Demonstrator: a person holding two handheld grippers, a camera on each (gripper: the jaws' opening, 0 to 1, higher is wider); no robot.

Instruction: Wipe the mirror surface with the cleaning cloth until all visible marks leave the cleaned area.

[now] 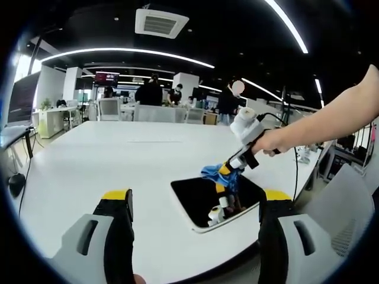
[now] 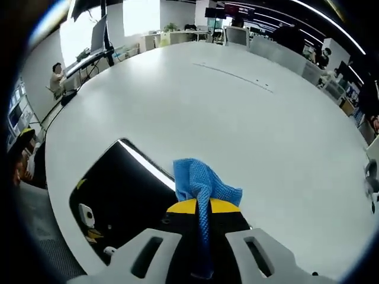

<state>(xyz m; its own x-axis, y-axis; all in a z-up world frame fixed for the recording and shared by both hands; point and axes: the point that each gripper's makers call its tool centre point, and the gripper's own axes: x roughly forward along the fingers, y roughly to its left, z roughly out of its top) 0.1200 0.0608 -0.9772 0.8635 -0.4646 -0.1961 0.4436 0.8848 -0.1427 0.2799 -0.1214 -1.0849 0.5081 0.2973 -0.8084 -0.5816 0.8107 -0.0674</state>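
Note:
A dark rectangular mirror (image 1: 201,198) with a white rim lies flat on the white table near its front edge. My right gripper (image 1: 228,171), held by a person's hand, hangs just above the mirror's far right part, shut on a blue cleaning cloth (image 1: 214,172). In the right gripper view the cloth (image 2: 201,183) sticks out between the shut yellow-tipped jaws, over the mirror's (image 2: 118,189) right edge. My left gripper (image 1: 195,198) stands open near the table's front edge, short of the mirror, nothing between its fingers.
The large white table (image 1: 118,154) stretches far behind the mirror. Office chairs (image 1: 109,109) and several people stand at the far end. A cable (image 1: 294,177) trails from the right gripper over the table's right edge. A monitor (image 2: 98,35) stands at the far left.

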